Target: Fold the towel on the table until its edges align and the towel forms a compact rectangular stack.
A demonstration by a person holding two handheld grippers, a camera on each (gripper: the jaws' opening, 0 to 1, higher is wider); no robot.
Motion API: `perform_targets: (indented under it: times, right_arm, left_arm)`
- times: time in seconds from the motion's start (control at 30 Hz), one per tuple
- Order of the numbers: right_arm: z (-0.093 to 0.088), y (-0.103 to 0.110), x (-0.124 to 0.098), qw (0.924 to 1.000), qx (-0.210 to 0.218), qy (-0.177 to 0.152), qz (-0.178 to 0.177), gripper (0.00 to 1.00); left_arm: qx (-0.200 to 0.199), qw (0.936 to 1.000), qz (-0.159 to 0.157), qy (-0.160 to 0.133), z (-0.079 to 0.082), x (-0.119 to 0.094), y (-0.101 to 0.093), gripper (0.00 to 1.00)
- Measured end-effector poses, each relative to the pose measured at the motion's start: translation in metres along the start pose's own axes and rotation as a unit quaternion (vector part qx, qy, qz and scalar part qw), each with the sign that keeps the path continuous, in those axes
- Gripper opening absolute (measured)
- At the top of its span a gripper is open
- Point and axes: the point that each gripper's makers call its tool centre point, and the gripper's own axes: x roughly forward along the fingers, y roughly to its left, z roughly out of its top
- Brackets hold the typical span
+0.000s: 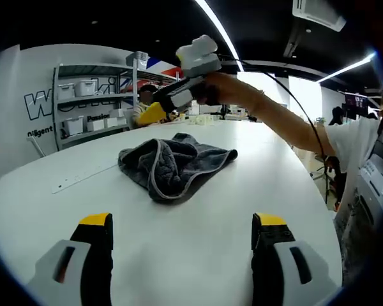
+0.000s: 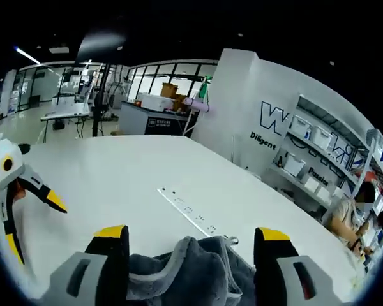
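A crumpled dark grey towel [image 1: 172,162] with a lighter hem lies in a heap on the white table [image 1: 255,191]. My left gripper [image 1: 182,223] stands open low over the table, a good way short of the towel. The right gripper [image 1: 154,111], held by a hand, hovers above the towel's far side, apart from it. In the right gripper view the towel [image 2: 191,268] bunches just beneath the right gripper [image 2: 191,233], whose jaws stand wide apart and open. The left gripper [image 2: 35,226] appears at the left edge, yellow tips spread.
A narrow white strip with holes [image 2: 188,210] lies flat on the table beside the towel. Shelves with white bins [image 1: 89,105] stand past the table's far edge, and a person [image 2: 348,217] sits there. The table's edge curves close at the right [image 1: 319,210].
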Motion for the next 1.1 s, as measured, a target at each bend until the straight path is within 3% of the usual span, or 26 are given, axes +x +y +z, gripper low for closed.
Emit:
perform_targets:
  times: [0.17, 0.3, 0.43, 0.73, 0.83, 0.97, 1.1]
  right_arm:
    - [-0.004, 0.007, 0.03, 0.9986, -0.009, 0.052, 0.001, 0.71]
    - [-0.024, 0.008, 0.056, 0.9949, -0.033, 0.096, 0.005, 0.62]
    - [-0.041, 0.016, 0.069, 0.991, -0.036, 0.127, 0.023, 0.58]
    - [-0.078, 0.019, 0.085, 0.9823, -0.045, 0.177, 0.04, 0.27]
    - [-0.082, 0.02, 0.091, 0.9823, -0.059, 0.172, 0.045, 0.11]
    - [-0.084, 0.022, 0.092, 0.9822, -0.058, 0.17, 0.055, 0.07]
    - [-0.074, 0.019, 0.09, 0.9854, -0.053, 0.155, 0.046, 0.06]
  left_arm:
    - [-0.004, 1.0, 0.003, 0.008, 0.001, -0.009, 0.008, 0.95]
    - [-0.006, 0.9999, 0.004, 0.009, 0.003, -0.013, 0.01, 0.94]
    - [-0.006, 0.9999, 0.005, 0.009, 0.004, -0.013, 0.011, 0.94]
    - [-0.002, 0.9999, 0.009, 0.005, 0.006, -0.011, 0.01, 0.94]
    - [-0.003, 0.9999, 0.011, 0.001, 0.005, -0.012, 0.011, 0.93]
    - [-0.003, 0.9999, 0.014, 0.0, 0.002, -0.011, 0.012, 0.93]
    - [-0.002, 0.9999, 0.014, -0.001, -0.001, -0.011, 0.009, 0.93]
